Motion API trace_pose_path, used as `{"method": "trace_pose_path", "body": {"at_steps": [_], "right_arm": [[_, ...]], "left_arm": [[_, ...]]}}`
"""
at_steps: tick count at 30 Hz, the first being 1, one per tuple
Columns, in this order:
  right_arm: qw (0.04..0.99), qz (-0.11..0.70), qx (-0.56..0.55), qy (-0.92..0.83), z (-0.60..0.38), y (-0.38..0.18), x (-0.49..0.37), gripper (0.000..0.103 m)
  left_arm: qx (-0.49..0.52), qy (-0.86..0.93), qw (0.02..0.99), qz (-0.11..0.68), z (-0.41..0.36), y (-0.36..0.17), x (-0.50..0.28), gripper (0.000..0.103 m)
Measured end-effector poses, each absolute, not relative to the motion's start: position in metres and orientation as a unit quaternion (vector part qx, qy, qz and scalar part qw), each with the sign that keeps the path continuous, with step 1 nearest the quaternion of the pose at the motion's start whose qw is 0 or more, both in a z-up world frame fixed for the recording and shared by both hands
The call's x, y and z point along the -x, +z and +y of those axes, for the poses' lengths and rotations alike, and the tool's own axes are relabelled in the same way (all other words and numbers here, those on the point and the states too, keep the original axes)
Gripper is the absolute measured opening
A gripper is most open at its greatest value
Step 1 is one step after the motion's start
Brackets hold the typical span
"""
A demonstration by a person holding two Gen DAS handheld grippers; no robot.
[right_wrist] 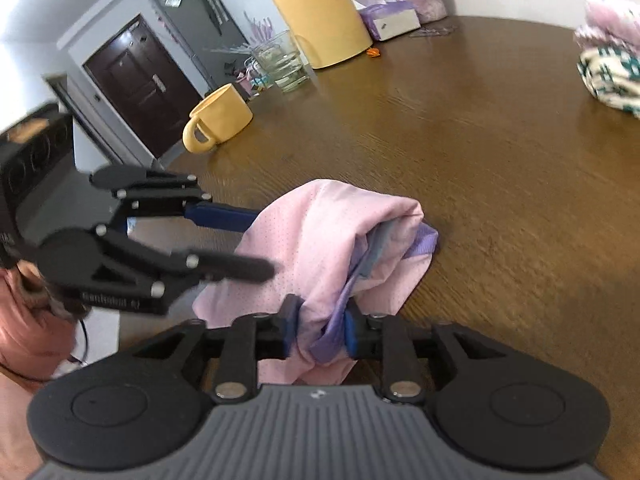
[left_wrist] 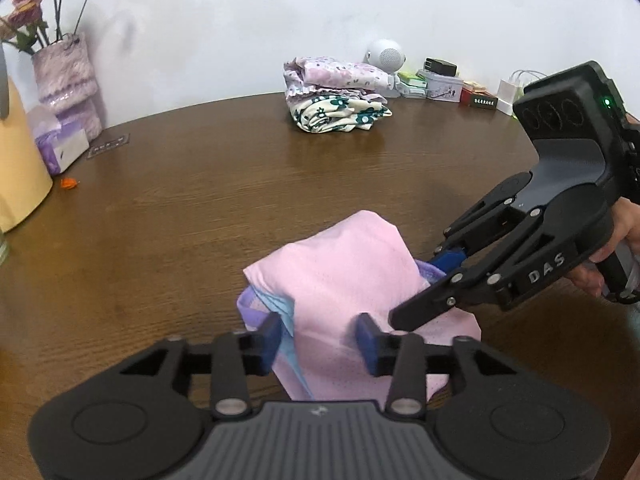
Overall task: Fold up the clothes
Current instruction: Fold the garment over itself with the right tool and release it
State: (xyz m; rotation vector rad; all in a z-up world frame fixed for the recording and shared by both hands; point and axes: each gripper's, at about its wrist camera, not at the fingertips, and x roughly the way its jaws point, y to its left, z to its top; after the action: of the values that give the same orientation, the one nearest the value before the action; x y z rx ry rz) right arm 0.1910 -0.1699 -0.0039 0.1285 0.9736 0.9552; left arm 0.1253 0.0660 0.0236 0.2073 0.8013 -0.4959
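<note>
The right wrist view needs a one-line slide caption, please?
Right gripper pinches the pink garment on the wooden table.

A lived-in home: a wooden table point(right_wrist: 480, 152) carrying a yellow mug point(right_wrist: 220, 118), a vase of flowers point(left_wrist: 66, 76) and folded floral clothes point(left_wrist: 336, 94), beyond its edge a front door point(right_wrist: 138, 88).

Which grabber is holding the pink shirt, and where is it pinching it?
The right gripper pinches the pink shirt at its bunched near edge, by the purple trim. The left gripper is open around the shirt, not pinching.
</note>
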Motion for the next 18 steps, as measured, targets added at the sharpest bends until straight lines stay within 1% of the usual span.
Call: {"method": "trace_pose_path", "body": {"at_steps": [1, 4, 7, 8, 9, 10, 11, 12, 13, 15, 18], "right_arm": [[0.774, 0.451, -0.064, 0.440, -0.171, -0.004, -0.191, 0.038], [0.778, 0.449, -0.072, 0.433, -0.175, -0.002, -0.186, 0.044], [0.783, 0.446, -0.085, 0.426, -0.182, 0.001, -0.181, 0.045], [0.782, 0.447, -0.094, 0.423, -0.185, 0.001, -0.180, 0.045], [0.781, 0.450, -0.104, 0.421, -0.186, -0.001, -0.179, 0.045], [0.778, 0.453, -0.114, 0.419, -0.186, -0.003, -0.179, 0.045], [0.775, 0.457, -0.124, 0.418, -0.186, -0.006, -0.179, 0.042], [0.769, 0.462, -0.136, 0.420, -0.184, -0.009, -0.179, 0.033], [0.763, 0.467, -0.148, 0.422, -0.181, -0.012, -0.179, 0.027], [0.756, 0.474, -0.155, 0.423, -0.177, -0.016, -0.180, 0.026], [0.754, 0.480, -0.156, 0.421, -0.174, -0.019, -0.180, 0.026]], "left_arm": [[-0.097, -0.234, 0.889, 0.381, 0.067, 0.025, -0.125, 0.048], [-0.089, -0.219, 0.903, 0.359, 0.070, 0.029, -0.123, 0.048], [-0.083, -0.205, 0.913, 0.344, 0.073, 0.033, -0.123, 0.045], [-0.082, -0.202, 0.911, 0.349, 0.073, 0.031, -0.125, 0.036], [-0.078, -0.204, 0.908, 0.357, 0.073, 0.029, -0.129, 0.030], [-0.072, -0.208, 0.904, 0.366, 0.074, 0.026, -0.131, 0.018], [-0.069, -0.210, 0.902, 0.371, 0.074, 0.023, -0.131, 0.011], [-0.068, -0.211, 0.900, 0.375, 0.074, 0.021, -0.131, 0.011], [-0.068, -0.211, 0.899, 0.376, 0.074, 0.020, -0.130, 0.011], [-0.067, -0.208, 0.900, 0.377, 0.076, 0.018, -0.127, 0.011], [-0.063, -0.199, 0.903, 0.375, 0.080, 0.018, -0.123, 0.015]]}}
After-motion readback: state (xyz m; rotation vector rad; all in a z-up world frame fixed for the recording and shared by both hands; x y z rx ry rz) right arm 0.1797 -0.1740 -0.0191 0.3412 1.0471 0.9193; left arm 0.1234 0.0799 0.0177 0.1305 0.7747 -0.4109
